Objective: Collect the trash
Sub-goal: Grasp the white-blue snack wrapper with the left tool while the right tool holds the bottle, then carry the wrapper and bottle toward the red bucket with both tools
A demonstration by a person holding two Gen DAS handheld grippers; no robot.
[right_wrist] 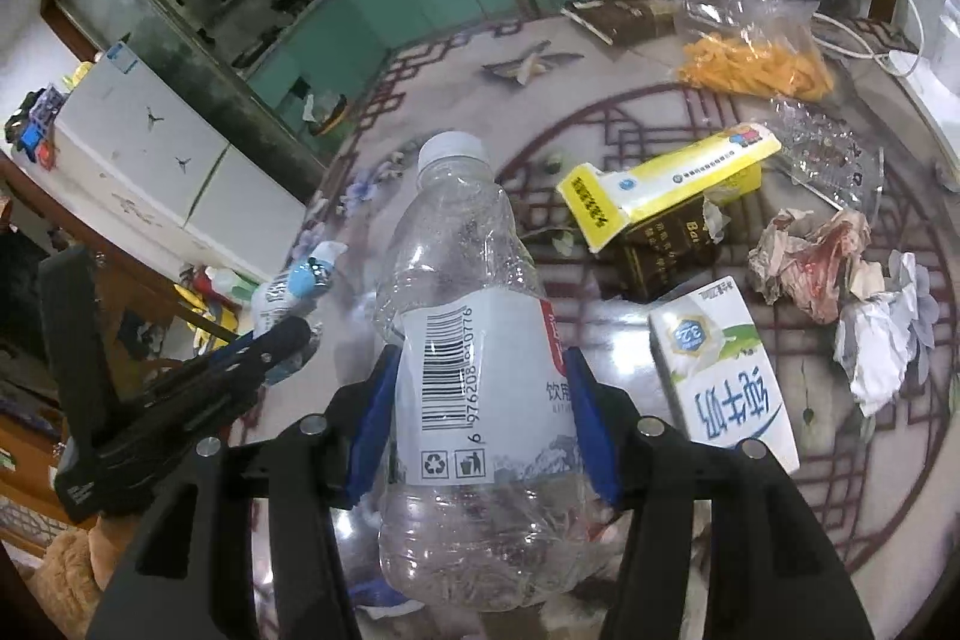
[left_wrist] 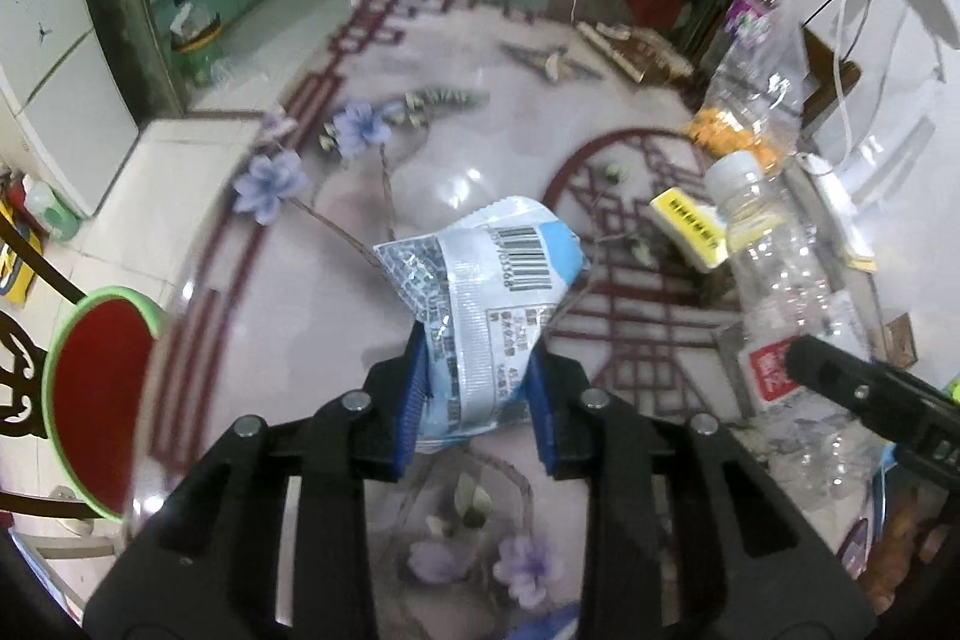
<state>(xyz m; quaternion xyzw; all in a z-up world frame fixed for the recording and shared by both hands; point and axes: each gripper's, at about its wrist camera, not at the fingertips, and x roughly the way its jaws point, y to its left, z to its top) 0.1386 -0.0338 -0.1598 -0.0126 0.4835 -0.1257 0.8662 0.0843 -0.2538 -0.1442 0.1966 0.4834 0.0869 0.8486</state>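
A crumpled white-and-blue snack wrapper [left_wrist: 480,268] with a barcode sticks up between the blue pads of my left gripper [left_wrist: 477,370], which is shut on it above the glass-topped round table [left_wrist: 336,340]. An empty clear plastic bottle [right_wrist: 474,340] with a white cap and a barcoded label sits upright in my right gripper [right_wrist: 480,400], whose pads are shut on its labelled middle. In the right wrist view the left gripper [right_wrist: 264,346] and its wrapper [right_wrist: 294,286] hang to the left. The bottle [left_wrist: 774,268] shows at the right of the left wrist view.
On the table lie a yellow box [right_wrist: 666,184] over a dark carton, a milk carton [right_wrist: 726,370], crumpled papers [right_wrist: 810,256], and a clear bag with orange pieces [right_wrist: 756,64]. A red stool with a green rim [left_wrist: 102,400] stands left of the table.
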